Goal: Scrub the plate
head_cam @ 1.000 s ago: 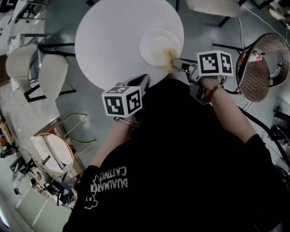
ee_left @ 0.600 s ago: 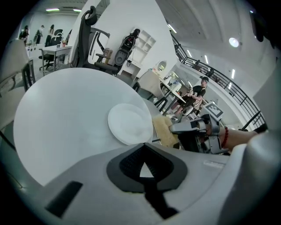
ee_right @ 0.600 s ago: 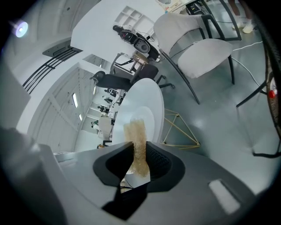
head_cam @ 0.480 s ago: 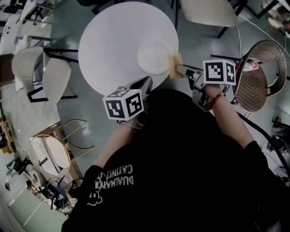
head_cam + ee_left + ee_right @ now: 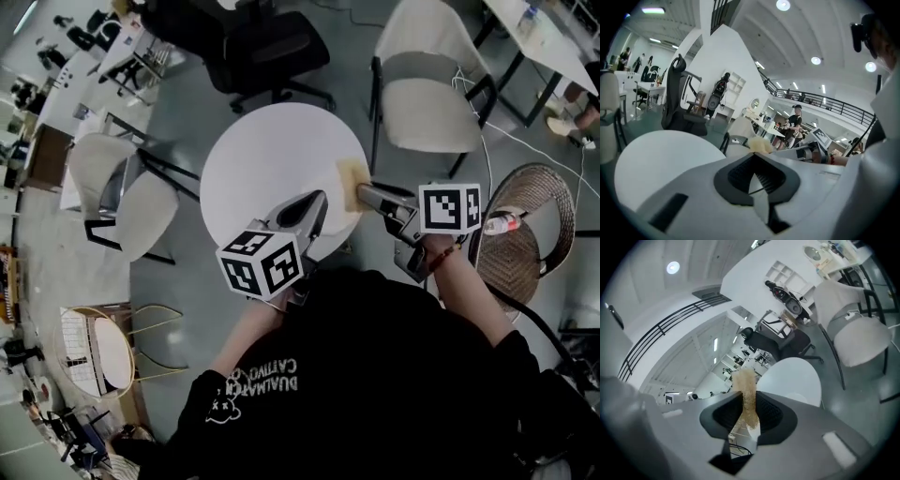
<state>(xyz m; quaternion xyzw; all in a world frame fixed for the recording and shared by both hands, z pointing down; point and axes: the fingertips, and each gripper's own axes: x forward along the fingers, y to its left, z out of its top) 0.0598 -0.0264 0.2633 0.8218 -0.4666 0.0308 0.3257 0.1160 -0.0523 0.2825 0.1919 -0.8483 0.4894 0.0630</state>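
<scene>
The left gripper (image 5: 309, 208) is hovering over the round white bench (image 5: 253, 159), closed on nothing. To its right, the right gripper (image 5: 367, 193) is pinching a tan sponge (image 5: 349, 184). I'm not making out the plate against that white top. Finding it and steadying it should come before pressing the sponge flat.

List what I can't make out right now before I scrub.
- The plate: in the head view no rim shows against the white table; it is white on white and washed out.
- The sponge: the right gripper pinches it at the table's edge, but no view shows whether it touches anything.
- Under the left gripper: in the head view its body hides the table there.
</scene>
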